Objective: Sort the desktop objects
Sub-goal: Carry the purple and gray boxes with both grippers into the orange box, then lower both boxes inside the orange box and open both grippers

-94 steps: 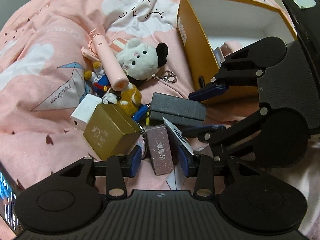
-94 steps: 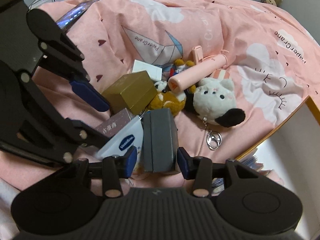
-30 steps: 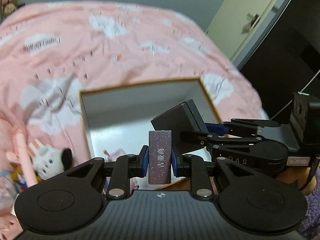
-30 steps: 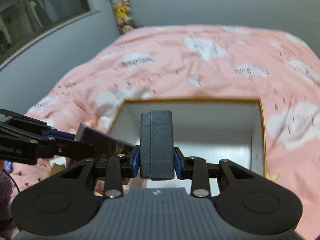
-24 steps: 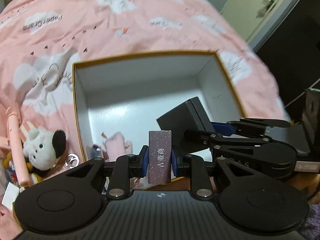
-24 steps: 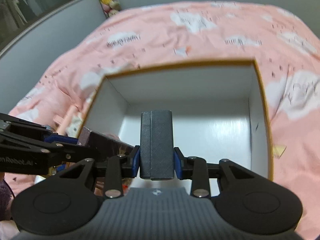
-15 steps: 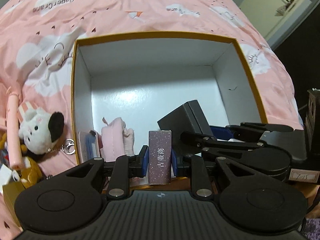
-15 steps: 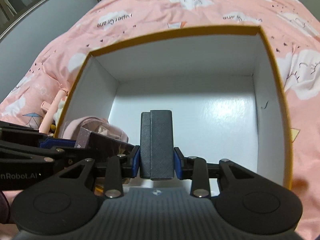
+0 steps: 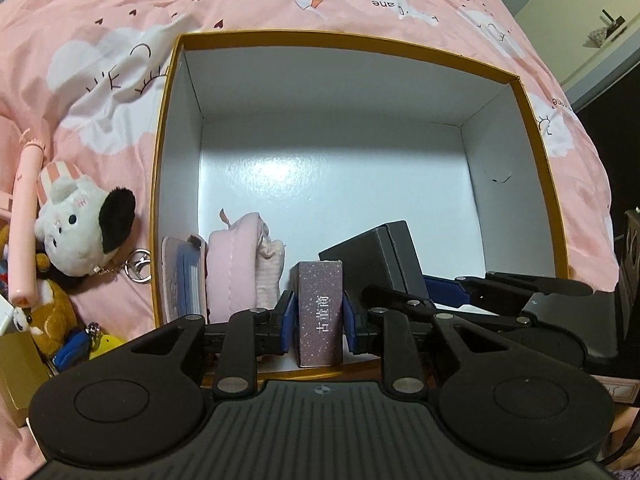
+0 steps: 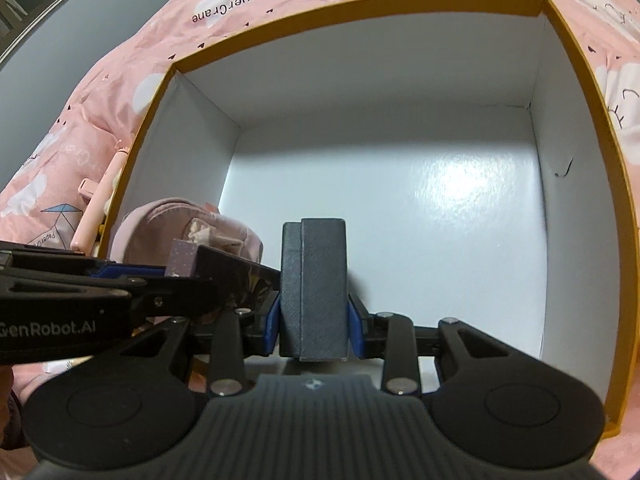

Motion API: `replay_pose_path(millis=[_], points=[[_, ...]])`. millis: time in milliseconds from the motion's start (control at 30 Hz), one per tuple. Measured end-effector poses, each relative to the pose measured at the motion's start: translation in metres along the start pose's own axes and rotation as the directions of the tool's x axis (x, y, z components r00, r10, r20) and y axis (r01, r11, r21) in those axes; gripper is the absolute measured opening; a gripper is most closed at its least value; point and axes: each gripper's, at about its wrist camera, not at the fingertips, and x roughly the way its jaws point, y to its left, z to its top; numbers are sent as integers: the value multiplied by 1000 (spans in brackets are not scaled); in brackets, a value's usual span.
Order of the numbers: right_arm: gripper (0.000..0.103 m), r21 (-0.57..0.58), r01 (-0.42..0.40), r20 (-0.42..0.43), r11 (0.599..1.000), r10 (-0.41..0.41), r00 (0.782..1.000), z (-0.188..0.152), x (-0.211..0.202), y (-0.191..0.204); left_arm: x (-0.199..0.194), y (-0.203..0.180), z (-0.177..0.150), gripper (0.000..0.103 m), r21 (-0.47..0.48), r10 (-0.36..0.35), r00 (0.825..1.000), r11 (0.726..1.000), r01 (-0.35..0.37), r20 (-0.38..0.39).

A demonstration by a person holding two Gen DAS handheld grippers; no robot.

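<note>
The purple carton (image 9: 321, 312) stood upright between the pads of the left gripper (image 9: 318, 318), which was clamped on it, held over the near edge of the box (image 9: 168, 120), seemingly so it could be set down on end beside the pink pouch (image 9: 228, 268) already inside. Just to its right, the right gripper (image 10: 313, 330) was pinched on the dark grey case (image 10: 314, 284), also upright and above the box floor. Outside the left wall, the plush toy (image 9: 76, 224) lay on the pink bedspread (image 9: 100, 40), waiting to be sorted.

Purple box (image 9: 322, 314) in left tool (image 9: 317, 316)
</note>
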Motion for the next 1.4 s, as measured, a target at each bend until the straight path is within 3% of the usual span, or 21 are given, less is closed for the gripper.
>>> replay_pose_path(millis=[300, 433, 700, 1067, 1233, 1400], points=[[38, -6, -13, -15, 1000, 12, 1000, 3, 2, 4, -11, 8, 2, 30, -11, -47, 999, 999, 48, 12], [39, 0, -25, -16, 1000, 25, 1000, 4, 2, 5, -29, 14, 3, 31, 5, -75, 995, 997, 75, 59], [41, 73, -79, -34, 994, 81, 996, 5, 4, 6, -67, 44, 5, 34, -54, -2, 983, 998, 12, 184], [44, 24, -119, -14, 993, 119, 993, 14, -18, 17, -74, 72, -4, 34, -93, -4, 982, 995, 22, 189], [43, 98, -118, 32, 988, 116, 993, 30, -19, 2, -74, 81, -9, 34, -103, 2, 980, 994, 19, 199], [43, 140, -102, 17, 985, 101, 995, 43, 1, 2, -69, 89, -13, 34, -125, 4, 983, 992, 20, 183]])
